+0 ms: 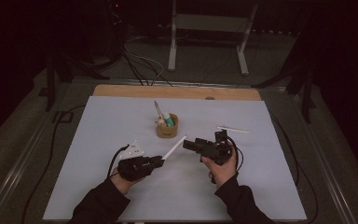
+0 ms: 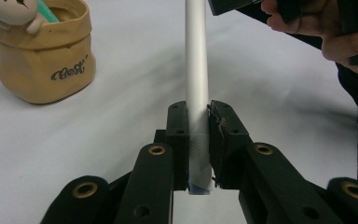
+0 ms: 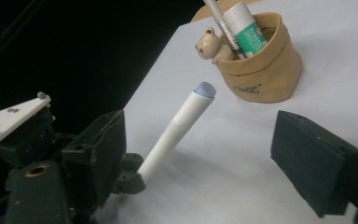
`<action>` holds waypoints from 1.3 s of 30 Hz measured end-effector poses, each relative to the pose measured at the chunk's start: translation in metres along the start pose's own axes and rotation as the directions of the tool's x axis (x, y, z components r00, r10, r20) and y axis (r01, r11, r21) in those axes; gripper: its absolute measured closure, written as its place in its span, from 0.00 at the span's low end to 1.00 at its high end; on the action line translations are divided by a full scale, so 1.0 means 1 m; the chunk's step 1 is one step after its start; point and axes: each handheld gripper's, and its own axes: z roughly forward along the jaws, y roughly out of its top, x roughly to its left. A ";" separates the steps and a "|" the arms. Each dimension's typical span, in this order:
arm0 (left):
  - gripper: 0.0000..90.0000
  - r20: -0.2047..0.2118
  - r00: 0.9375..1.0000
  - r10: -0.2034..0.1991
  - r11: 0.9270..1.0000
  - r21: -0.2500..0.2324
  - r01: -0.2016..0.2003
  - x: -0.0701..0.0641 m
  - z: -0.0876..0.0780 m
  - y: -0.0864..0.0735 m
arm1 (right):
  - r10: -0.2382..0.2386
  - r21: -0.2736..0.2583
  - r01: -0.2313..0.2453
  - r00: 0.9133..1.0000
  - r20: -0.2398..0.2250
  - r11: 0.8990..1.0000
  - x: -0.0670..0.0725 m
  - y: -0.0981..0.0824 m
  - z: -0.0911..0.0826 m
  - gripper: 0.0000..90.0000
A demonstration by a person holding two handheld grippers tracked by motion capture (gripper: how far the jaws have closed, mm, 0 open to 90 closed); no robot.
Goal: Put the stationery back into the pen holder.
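Left gripper view: left hand-held gripper (image 2: 198, 140) clamps white pen (image 2: 197, 70); right hand-held gripper (image 3: 200, 154) wide, unclamped.

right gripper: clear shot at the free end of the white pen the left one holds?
Probably yes: right gripper is open beside the white pen, nothing between, left gripper clamped on its far end.

High view looked forward and down over whole table (image 1: 98, 154). Left gripper view sat close, low, facing along white pen (image 2: 196, 70) toward pouch (image 2: 51, 51). Right gripper view, close, faced same pen (image 3: 177, 130) and pouch (image 3: 261, 74).
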 end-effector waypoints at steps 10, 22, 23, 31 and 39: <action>0.89 0.019 1.000 0.008 1.000 -0.013 -0.008 -0.001 0.001 -0.001 | 0.106 0.014 -0.105 0.992 -0.067 0.994 -0.007 -0.001 0.002 0.47; 0.89 0.062 0.998 0.017 0.998 -0.059 -0.013 -0.001 0.000 -0.002 | 0.174 0.078 -0.163 0.970 -0.169 0.984 -0.006 -0.005 0.010 0.66; 0.89 0.064 0.998 0.018 0.998 -0.065 -0.014 -0.001 0.000 -0.002 | 0.177 0.079 -0.166 0.968 -0.176 0.983 -0.007 -0.005 0.010 0.66; 0.89 0.083 0.996 0.024 0.997 -0.081 -0.017 -0.002 0.000 -0.003 | 0.202 0.087 -0.187 0.954 -0.221 0.979 -0.005 -0.006 0.011 0.74; 0.89 0.101 0.994 0.039 0.996 -0.089 -0.030 -0.004 0.000 -0.003 | 0.213 0.082 -0.200 0.950 -0.228 0.976 -0.005 -0.006 0.010 0.85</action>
